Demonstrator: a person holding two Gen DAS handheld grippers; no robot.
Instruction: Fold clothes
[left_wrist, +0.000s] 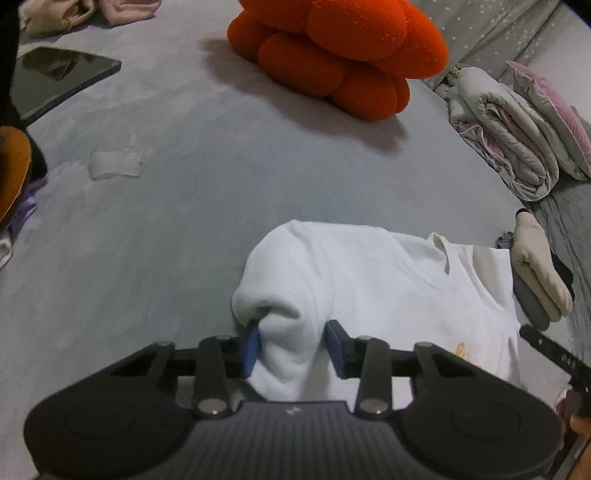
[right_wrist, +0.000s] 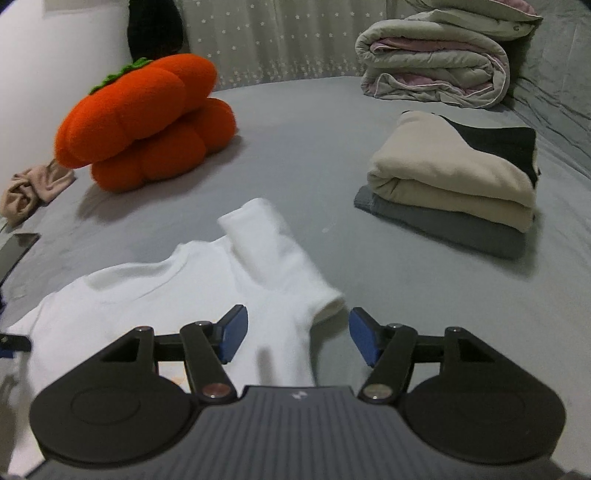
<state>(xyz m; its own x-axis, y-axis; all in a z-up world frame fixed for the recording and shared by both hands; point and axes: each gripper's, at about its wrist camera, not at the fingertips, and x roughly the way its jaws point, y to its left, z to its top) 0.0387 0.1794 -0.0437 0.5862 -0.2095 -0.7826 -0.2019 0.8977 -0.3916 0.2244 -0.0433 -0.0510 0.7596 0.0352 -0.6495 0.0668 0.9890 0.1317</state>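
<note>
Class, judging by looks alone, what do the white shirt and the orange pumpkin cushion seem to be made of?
White shirt: probably soft matte cotton knit; it creases and bunches limply. Orange pumpkin cushion: fuzzy plush, likely fleece over stuffing; its nubbly surface and puffed lobes suggest this.

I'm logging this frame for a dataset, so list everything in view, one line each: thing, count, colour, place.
white shirt: one, white, near centre of bed, sleeve folded inward
pumpkin cushion: one, orange with green top, far left
folded clothes stack: one stack, beige over black and grey, right
folded quilt: one, grey-pink, far right
tablet: one, black, far left
crumpled garment: one, tan, left edge
white cloth scrap: one, left
bed sheet: grey
left gripper: black, blue pads, around a shirt bunch
right gripper: black, blue pads, open over sleeve
</note>
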